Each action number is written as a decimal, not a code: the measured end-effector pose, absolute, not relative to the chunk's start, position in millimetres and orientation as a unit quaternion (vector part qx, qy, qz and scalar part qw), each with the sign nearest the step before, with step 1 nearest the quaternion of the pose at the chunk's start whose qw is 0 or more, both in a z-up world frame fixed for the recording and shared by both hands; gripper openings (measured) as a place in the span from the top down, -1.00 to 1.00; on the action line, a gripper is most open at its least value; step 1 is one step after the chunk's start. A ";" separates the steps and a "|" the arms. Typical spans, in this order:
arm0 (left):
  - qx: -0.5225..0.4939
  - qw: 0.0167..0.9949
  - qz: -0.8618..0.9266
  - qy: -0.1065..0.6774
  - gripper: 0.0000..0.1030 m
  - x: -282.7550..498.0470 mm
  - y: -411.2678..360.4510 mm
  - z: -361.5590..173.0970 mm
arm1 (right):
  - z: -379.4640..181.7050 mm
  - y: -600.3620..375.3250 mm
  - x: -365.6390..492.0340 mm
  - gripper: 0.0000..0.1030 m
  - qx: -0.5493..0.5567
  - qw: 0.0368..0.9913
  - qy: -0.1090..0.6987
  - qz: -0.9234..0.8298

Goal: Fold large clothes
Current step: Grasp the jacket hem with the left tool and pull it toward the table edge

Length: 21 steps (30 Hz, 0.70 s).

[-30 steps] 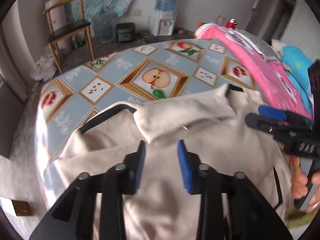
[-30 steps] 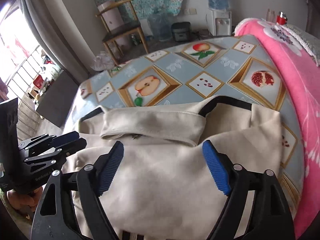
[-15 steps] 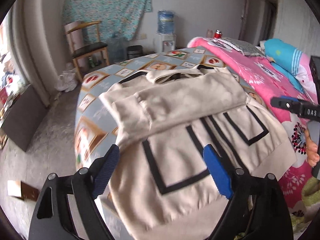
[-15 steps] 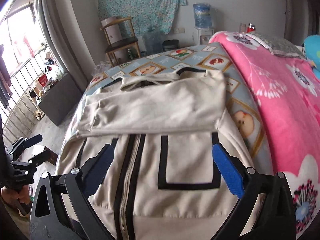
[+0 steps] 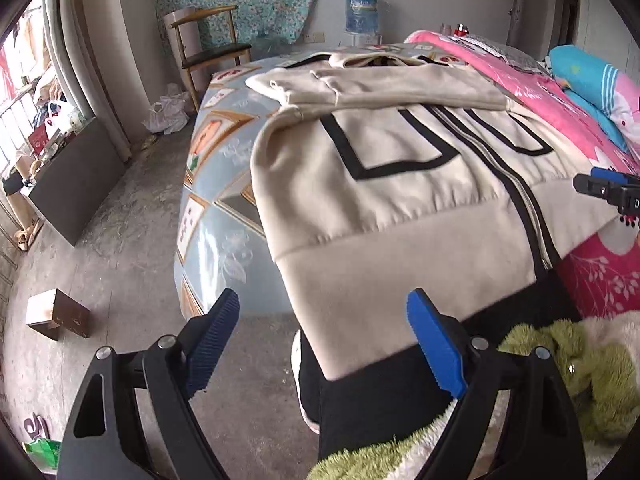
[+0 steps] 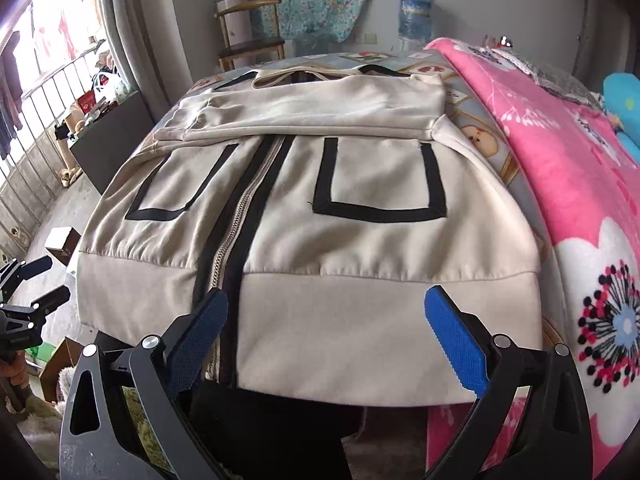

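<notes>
Left wrist view: the jacket [image 5: 400, 200] lies zip-up on the bed [image 5: 216, 216], its hem hanging over the near edge, sleeves already folded across the chest at the far end. The left gripper [image 5: 324, 344] gapes wide, holding nothing. No containers show.

Right wrist view: the right gripper [image 6: 328, 344] also stands wide and empty above the hem. Judging by this, the bottom-to-top fold remains.

The right claw [image 6: 326, 344] gapes wide above the hem of the cream jacket [image 6: 340, 240], gripping nothing.
</notes>
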<state>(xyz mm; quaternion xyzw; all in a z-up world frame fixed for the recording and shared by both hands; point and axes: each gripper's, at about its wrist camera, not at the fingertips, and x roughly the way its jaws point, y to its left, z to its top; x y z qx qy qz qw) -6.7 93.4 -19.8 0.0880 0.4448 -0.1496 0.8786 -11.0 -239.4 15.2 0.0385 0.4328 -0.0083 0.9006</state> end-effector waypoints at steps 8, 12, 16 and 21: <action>0.046 0.865 -0.174 0.468 -0.20 -17.0 92.8 -42.7 | 11.8 -277.9 -42.3 -0.78 0.043 0.896 0.439 -0.052; 0.030 0.855 -0.187 0.483 0.00 -14.2 96.0 -49.0 | 8.8 -291.9 -51.2 -0.73 0.044 0.890 0.448 -0.069; 0.000 0.846 -0.196 0.496 0.11 -10.9 104.8 -53.7 | 4.6 -305.6 -54.6 -0.62 0.041 0.884 0.457 -0.090; -0.030 0.837 -0.202 0.508 0.35 -2.0 114.4 -56.8 | 2.1 -320.9 -50.1 -0.49 0.061 0.882 0.457 -0.097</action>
